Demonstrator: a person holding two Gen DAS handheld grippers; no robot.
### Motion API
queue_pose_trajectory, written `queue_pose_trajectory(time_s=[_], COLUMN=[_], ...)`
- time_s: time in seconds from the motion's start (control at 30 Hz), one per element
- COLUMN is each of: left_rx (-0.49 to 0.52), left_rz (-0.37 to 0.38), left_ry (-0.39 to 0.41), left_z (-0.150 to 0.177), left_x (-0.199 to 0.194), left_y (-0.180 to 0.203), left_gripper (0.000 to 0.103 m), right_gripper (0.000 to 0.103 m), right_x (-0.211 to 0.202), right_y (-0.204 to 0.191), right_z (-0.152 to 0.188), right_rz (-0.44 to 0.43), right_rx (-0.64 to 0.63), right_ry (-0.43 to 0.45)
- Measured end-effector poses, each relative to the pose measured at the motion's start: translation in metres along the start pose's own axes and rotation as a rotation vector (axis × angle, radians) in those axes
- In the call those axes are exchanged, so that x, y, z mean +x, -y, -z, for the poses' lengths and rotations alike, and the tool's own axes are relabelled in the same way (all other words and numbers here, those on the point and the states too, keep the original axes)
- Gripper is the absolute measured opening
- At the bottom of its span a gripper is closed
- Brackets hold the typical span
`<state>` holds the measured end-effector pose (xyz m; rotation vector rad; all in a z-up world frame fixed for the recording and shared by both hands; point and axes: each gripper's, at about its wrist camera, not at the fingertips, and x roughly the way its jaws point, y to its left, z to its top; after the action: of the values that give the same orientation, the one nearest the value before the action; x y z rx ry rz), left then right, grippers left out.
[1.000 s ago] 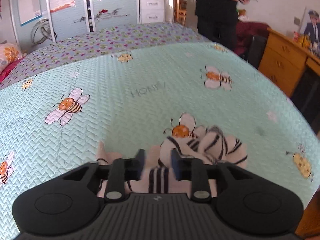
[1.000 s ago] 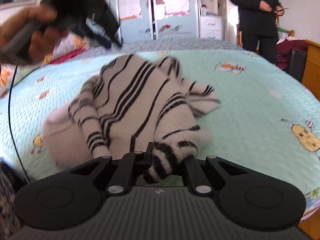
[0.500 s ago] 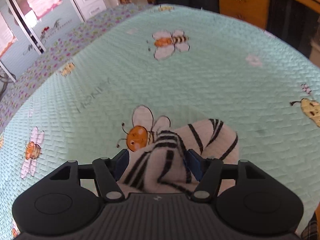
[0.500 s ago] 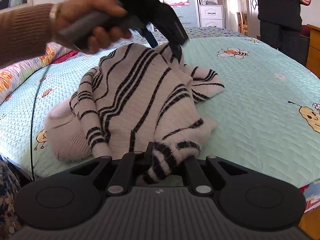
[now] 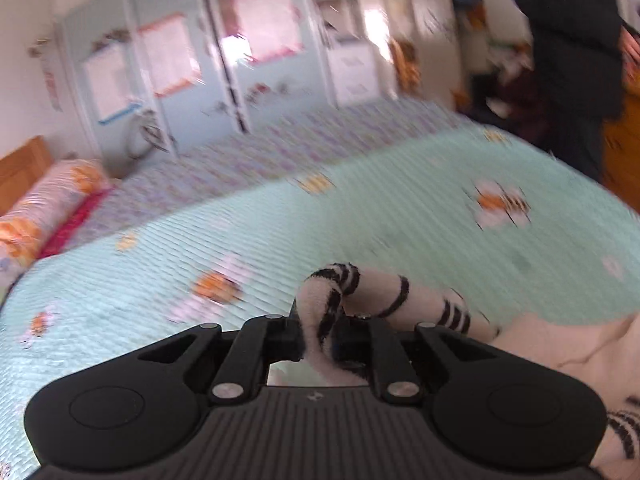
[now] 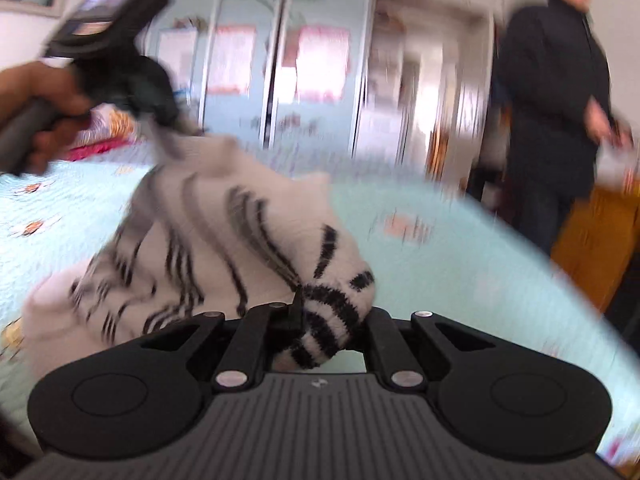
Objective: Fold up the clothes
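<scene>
A white sweater with black stripes (image 6: 224, 240) hangs stretched between my two grippers above the mint bee-print bedspread (image 6: 460, 264). My right gripper (image 6: 326, 320) is shut on a striped edge of it. My left gripper (image 5: 320, 332) is shut on another striped fold (image 5: 328, 296); the sweater trails off to the right in the left wrist view. In the right wrist view the left gripper (image 6: 120, 68) is held high at the upper left, pulling the sweater up. Both views are blurred by motion.
A person in dark clothes (image 6: 556, 112) stands at the far right of the bed. A wooden cabinet (image 6: 592, 240) is beside them. Wardrobe doors (image 5: 224, 64) line the back wall. Pillows (image 5: 44, 204) lie at the bed's left end.
My left gripper closed on the sweater and both grippers lifted it off the bed. The sweater now hangs raised between them rather than lying in a heap.
</scene>
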<state>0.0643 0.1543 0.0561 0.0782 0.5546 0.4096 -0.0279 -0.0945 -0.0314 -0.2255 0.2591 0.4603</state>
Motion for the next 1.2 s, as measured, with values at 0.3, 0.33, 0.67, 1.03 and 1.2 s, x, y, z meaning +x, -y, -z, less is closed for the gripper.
queue_pose_trajectory(time_s=[0.3, 0.33, 0.67, 1.03, 1.2], left_rx=[-0.135, -0.135, -0.131, -0.058, -0.043], left_rz=[-0.096, -0.104, -0.217, -0.109, -0.019], left_ry=[0.259, 0.297, 0.525, 0.087, -0.364], left_z=[-0.074, -0.081, -0.145, -0.063, 0.052], left_x=[-0.114, -0.129, -0.215, -0.053, 0.055], left_y=[-0.099, -0.104, -0.14, -0.116, -0.091], left_gripper=[0.013, 0.013, 0.012, 0.02, 0.035], right_gripper=[0.008, 0.008, 0.008, 0.02, 0.03], right_x=[0.012, 0.011, -0.018, 0.087, 0.174], right_y=[-0.028, -0.031, -0.046, -0.049, -0.046], right_z=[-0.147, -0.163, -0.292, -0.207, -0.109], right_rz=[0.043, 0.055, 0.149, -0.025, -0.117], right_rx=[-0.203, -0.212, -0.294, -0.175, 0.009], right_ry=[0.374, 0.413, 0.698, 0.193, -0.321])
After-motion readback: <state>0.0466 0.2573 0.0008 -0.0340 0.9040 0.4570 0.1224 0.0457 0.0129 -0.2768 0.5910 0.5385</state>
